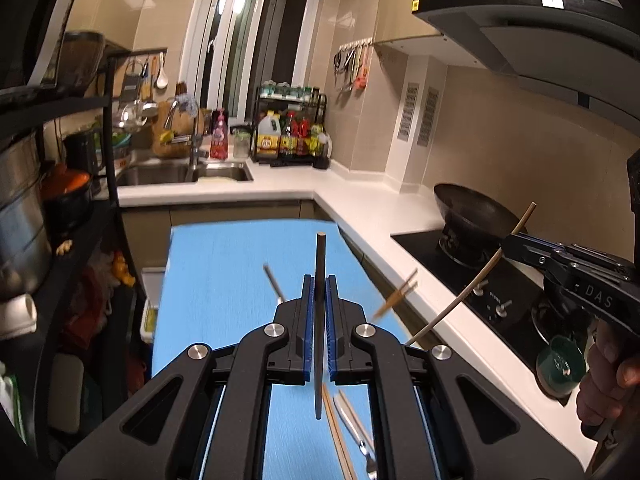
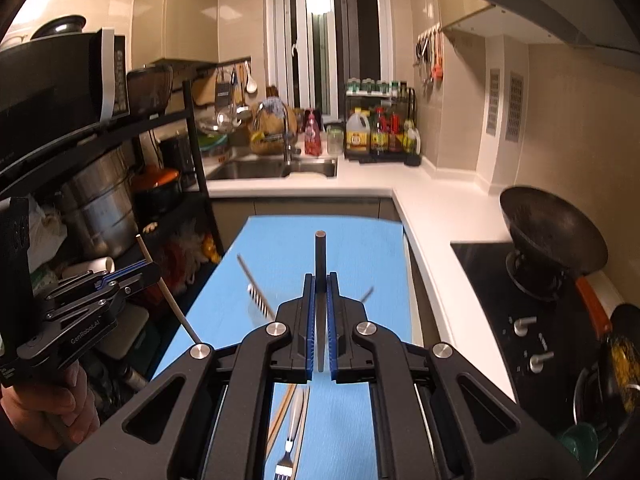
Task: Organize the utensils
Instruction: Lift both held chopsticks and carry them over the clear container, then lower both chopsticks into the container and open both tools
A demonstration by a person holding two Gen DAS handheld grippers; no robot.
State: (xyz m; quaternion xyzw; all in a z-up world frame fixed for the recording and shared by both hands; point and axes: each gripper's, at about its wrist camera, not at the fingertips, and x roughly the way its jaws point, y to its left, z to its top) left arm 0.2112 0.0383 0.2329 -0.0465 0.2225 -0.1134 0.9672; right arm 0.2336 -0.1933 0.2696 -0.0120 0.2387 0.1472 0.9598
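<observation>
Holding one chopstick apiece, both tools are raised above the blue table point(image 1: 224, 264). The left tool point(image 1: 319, 292) is clamped on a dark chopstick point(image 1: 319, 256), which stands upright between the blue pads. In the left wrist view the right tool point(image 1: 510, 245) is seen clamped on a pale chopstick point(image 1: 472, 284) that slants down toward the table edge.

Each stick is pinched at a single narrow point, so it could be rotated or slid out by a quick swing. The long free end of the pale chopstick could be caught on the table edge or on the wok point(image 1: 476, 212) close behind it. If one is dropped, the utensils already lying below could be scattered.

On the table a fork point(image 2: 286, 468) and a pair of wooden chopsticks point(image 2: 282, 412) are seen lying side by side near the front, and more blurred utensils point(image 1: 396, 294) lie farther back, so sorting is judged unfinished.

No utensil holder can be made out. The sink point(image 2: 256, 168) basin is shadowed and its contents cannot be told. A green cup point(image 1: 558, 364) beside the hob appears empty. In the right wrist view a dark pan point(image 2: 624, 360) holds yellow food.
</observation>
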